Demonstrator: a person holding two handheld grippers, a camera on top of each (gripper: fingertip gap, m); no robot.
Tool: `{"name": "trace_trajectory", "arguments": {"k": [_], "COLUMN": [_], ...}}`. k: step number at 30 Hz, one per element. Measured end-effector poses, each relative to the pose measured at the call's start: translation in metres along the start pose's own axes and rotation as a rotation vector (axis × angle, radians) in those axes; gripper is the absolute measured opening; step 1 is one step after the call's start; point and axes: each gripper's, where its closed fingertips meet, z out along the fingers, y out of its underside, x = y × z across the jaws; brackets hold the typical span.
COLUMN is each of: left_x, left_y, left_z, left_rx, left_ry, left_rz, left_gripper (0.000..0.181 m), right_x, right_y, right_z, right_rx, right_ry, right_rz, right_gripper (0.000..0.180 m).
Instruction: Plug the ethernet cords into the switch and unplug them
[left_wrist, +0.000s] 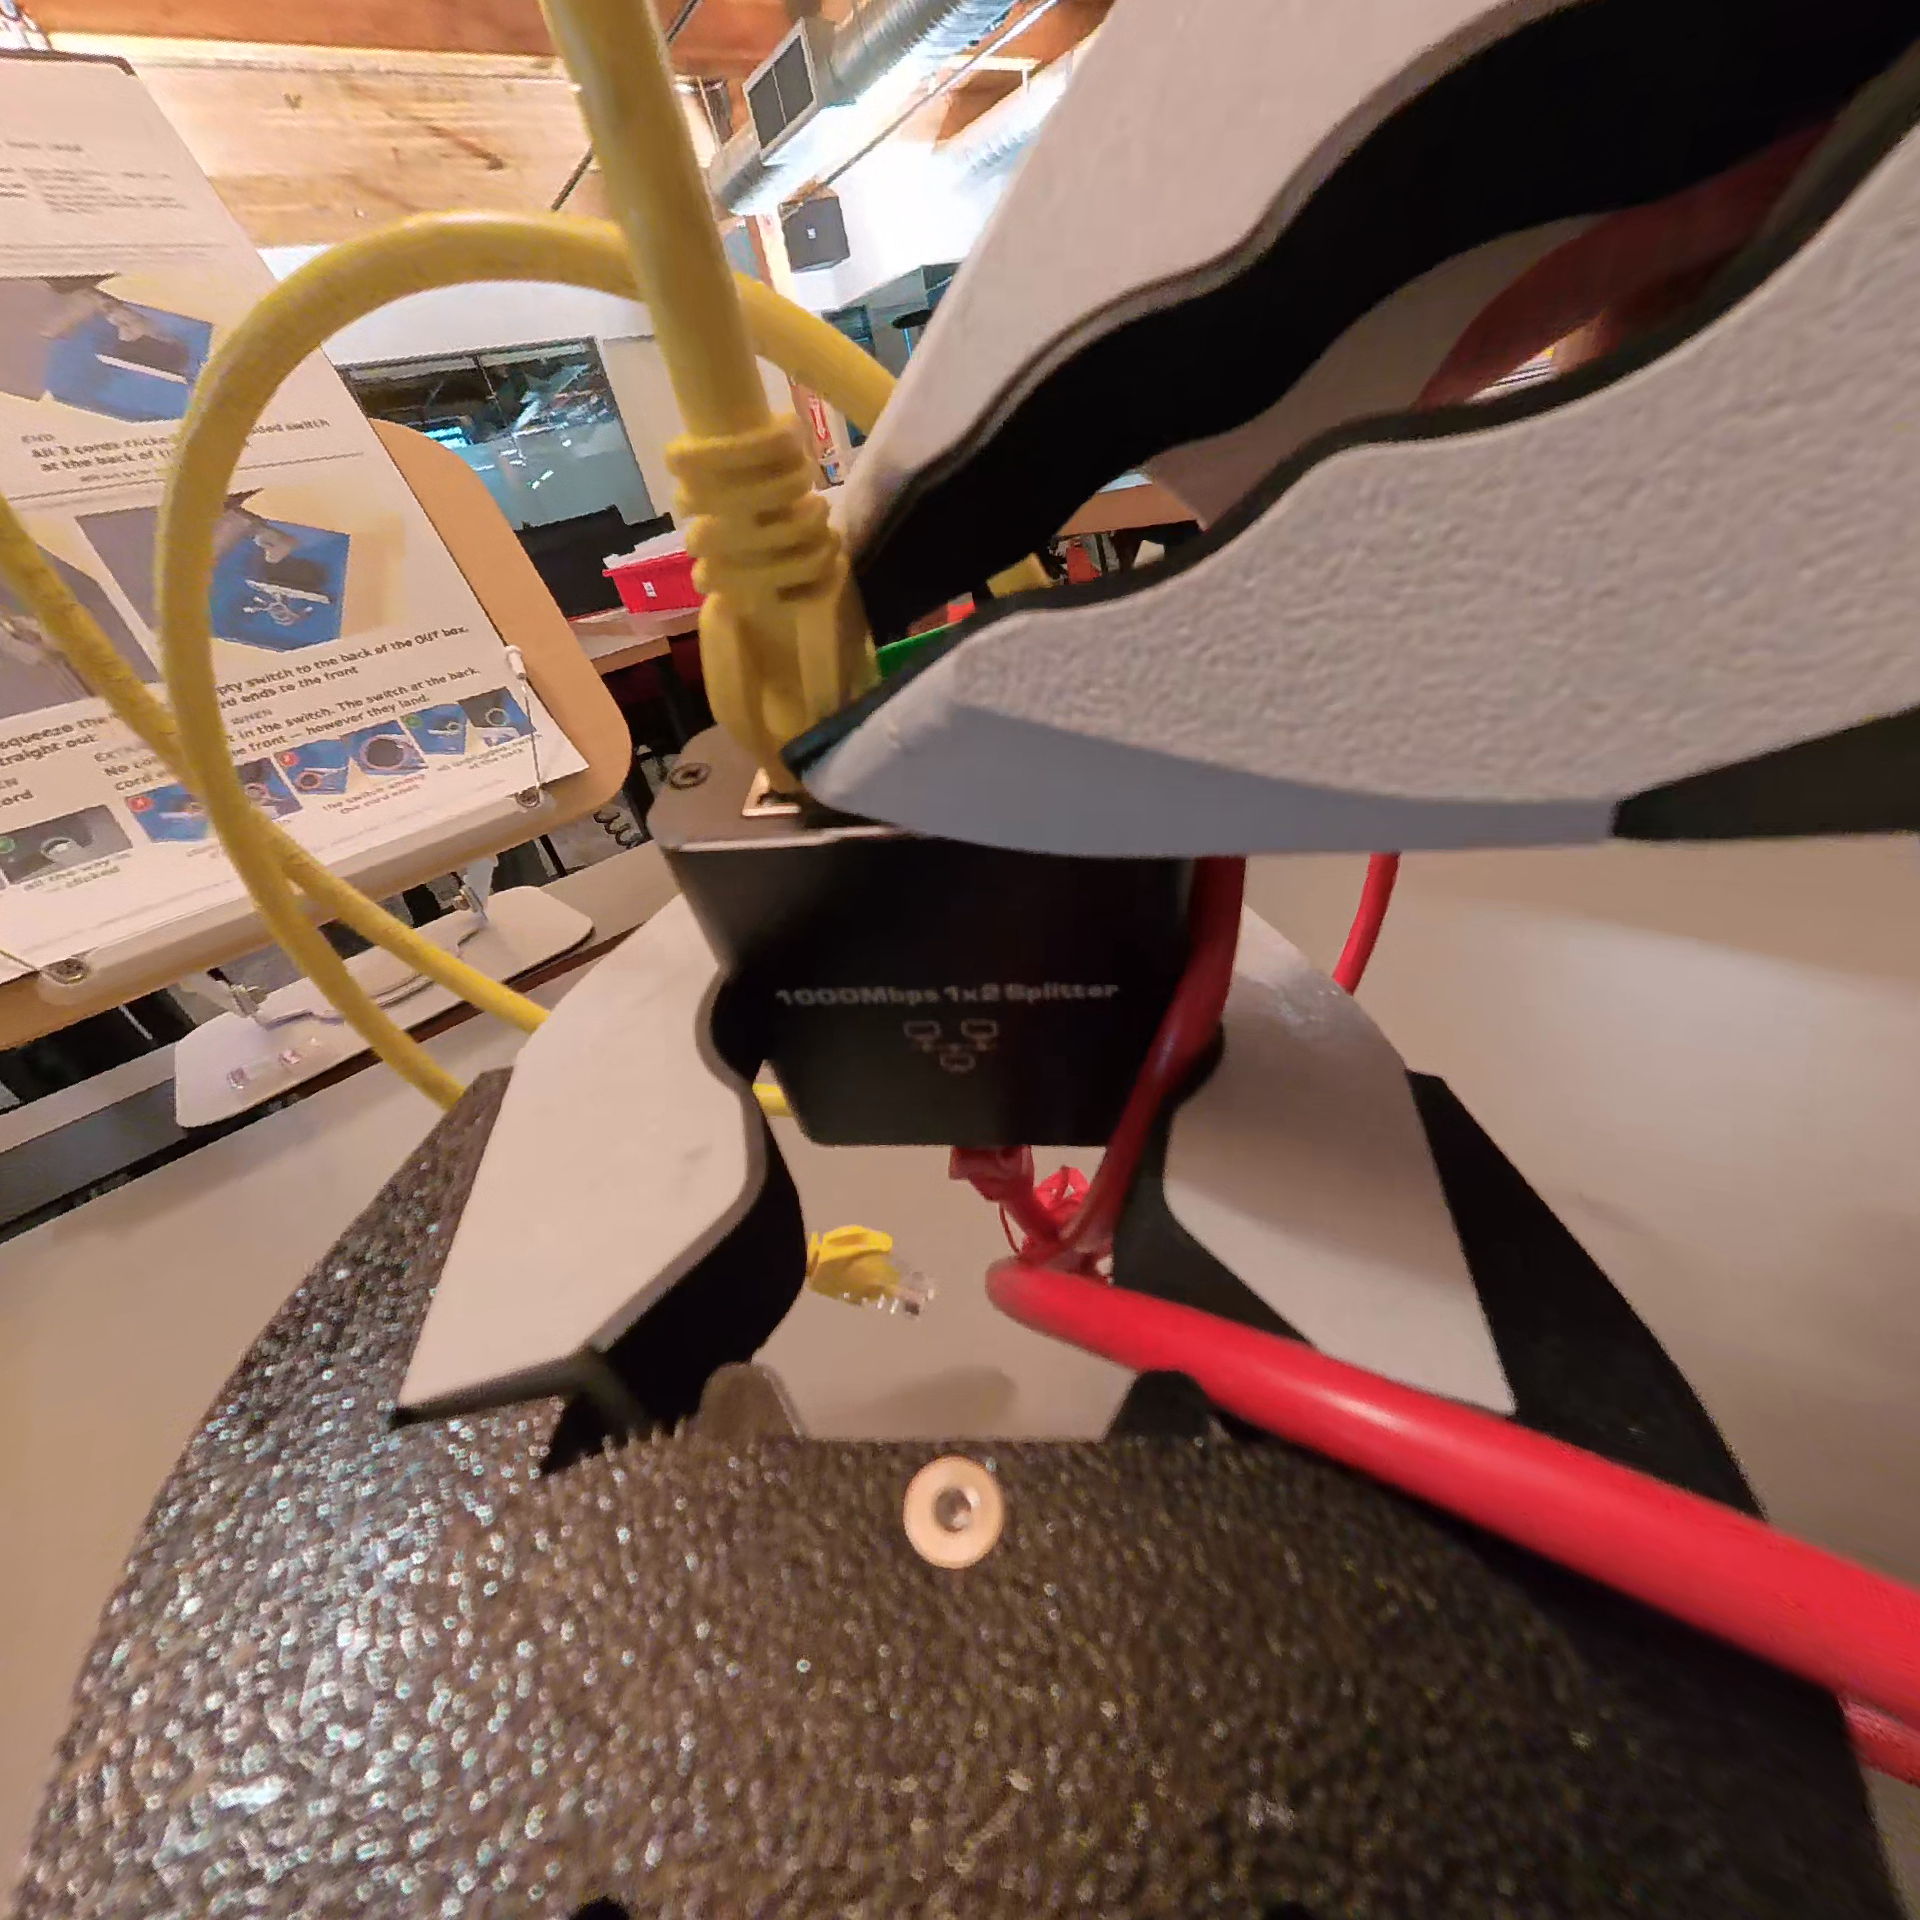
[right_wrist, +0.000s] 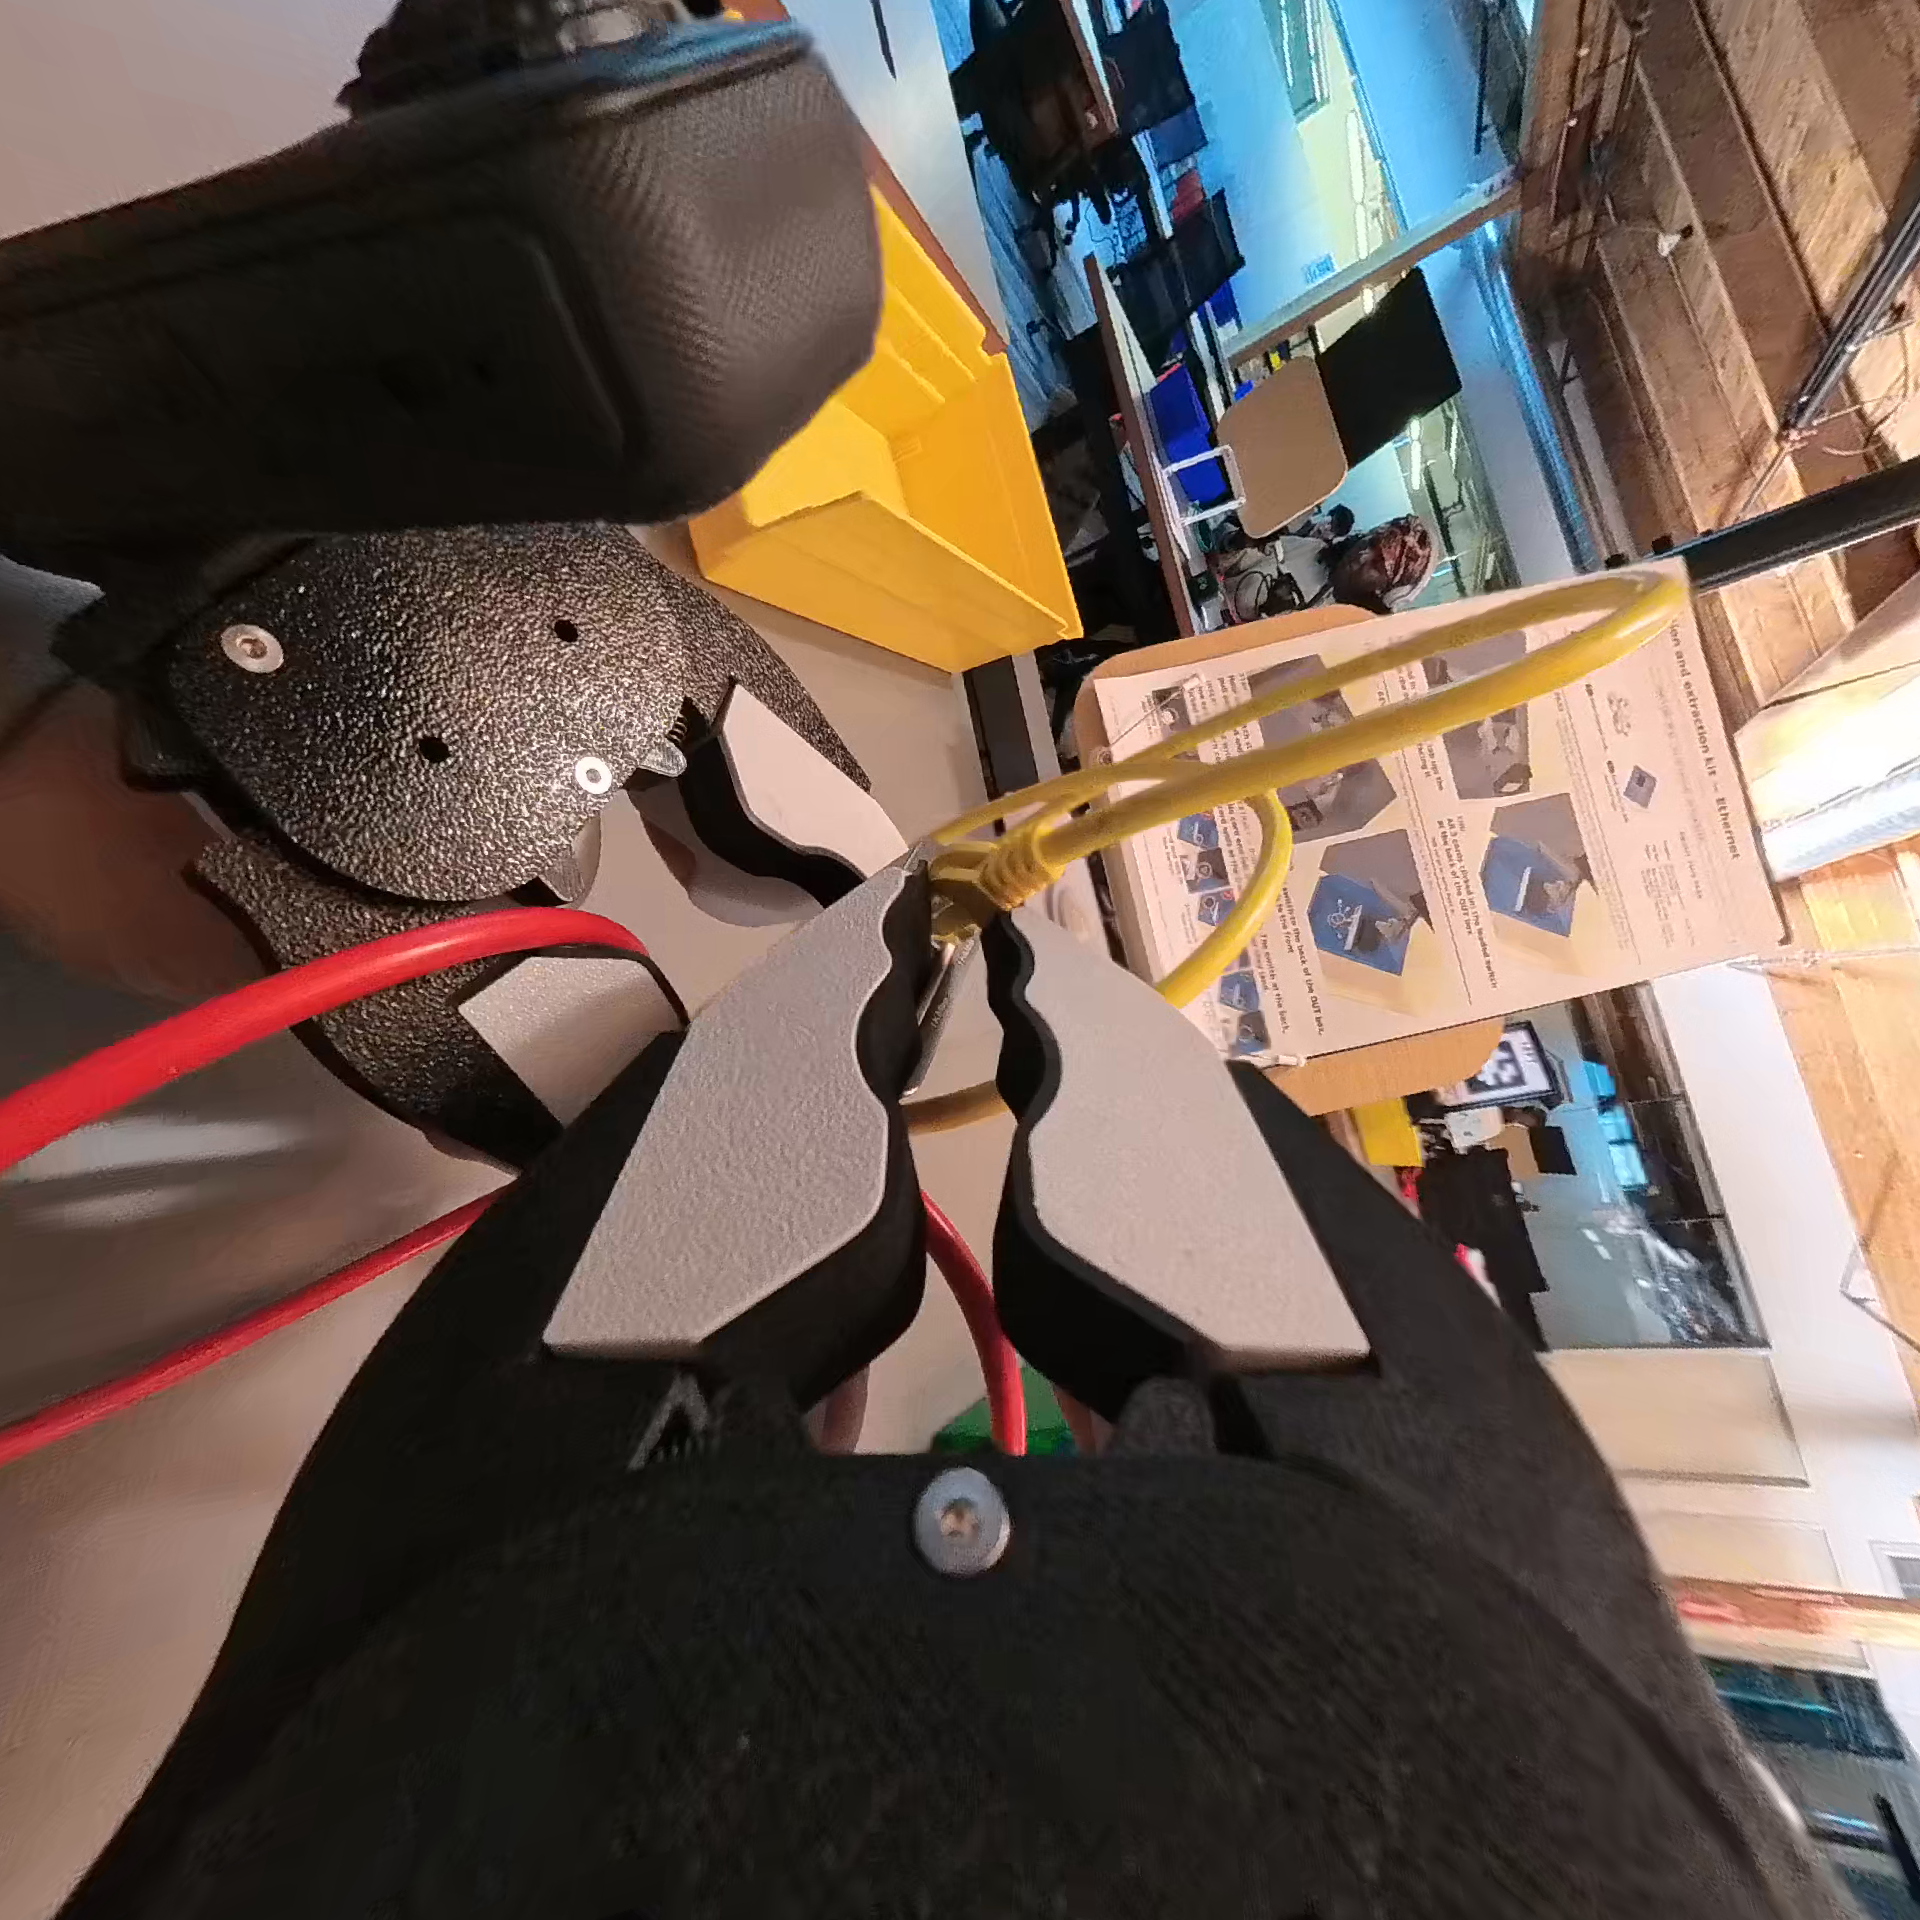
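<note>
My left gripper (left_wrist: 966, 997) is shut on the black switch box (left_wrist: 935, 935) and holds it above the table. A red cord (left_wrist: 1351, 1403) is plugged into the switch's near end and trails over my right finger. My right gripper (right_wrist: 956, 904) reaches in from the upper right in the left wrist view (left_wrist: 831, 644), its fingertips closed on a yellow plug (right_wrist: 982, 883) at the switch's far port (left_wrist: 774, 800). The yellow cord (left_wrist: 665, 208) loops up and to the left. A loose yellow plug (left_wrist: 868, 1268) lies on the table below the switch.
An instruction sheet on a tan stand (left_wrist: 312, 644) leans at the left, also seen in the right wrist view (right_wrist: 1455, 831). A yellow bin (right_wrist: 914, 468) stands on the table (left_wrist: 1662, 1039) behind the left gripper (right_wrist: 416, 707). Desks and shelves fill the background.
</note>
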Motion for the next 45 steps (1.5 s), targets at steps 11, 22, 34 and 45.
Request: {"name": "trace_trajectory", "arguments": {"k": [11, 22, 34, 45], "left_x": [-0.008, -0.007, -0.004, -0.003], "left_y": [-0.003, -0.008, -0.013, -0.015], "left_z": [-0.002, -0.005, -0.008, -0.011], "left_rx": [-0.005, -0.019, -0.025, -0.019], "left_ry": [-0.051, -0.072, -0.081, -0.074], "left_rz": [0.083, 0.129, 0.174, 0.166], "left_gripper": [0.075, 0.076, 0.075, 0.075], "right_x": [0.005, 0.011, 0.01, 0.008], "right_y": [0.001, 0.0, -0.008, -0.015], "right_z": [-0.001, -0.005, -0.004, -0.005], "right_rx": [0.124, 0.303, 0.299, 0.281], "right_ry": [-0.087, -0.096, -0.116, -0.057], "right_rz": [0.361, 0.906, 0.897, 0.798], "right_gripper": [0.012, 0.013, 0.015, 0.015]}}
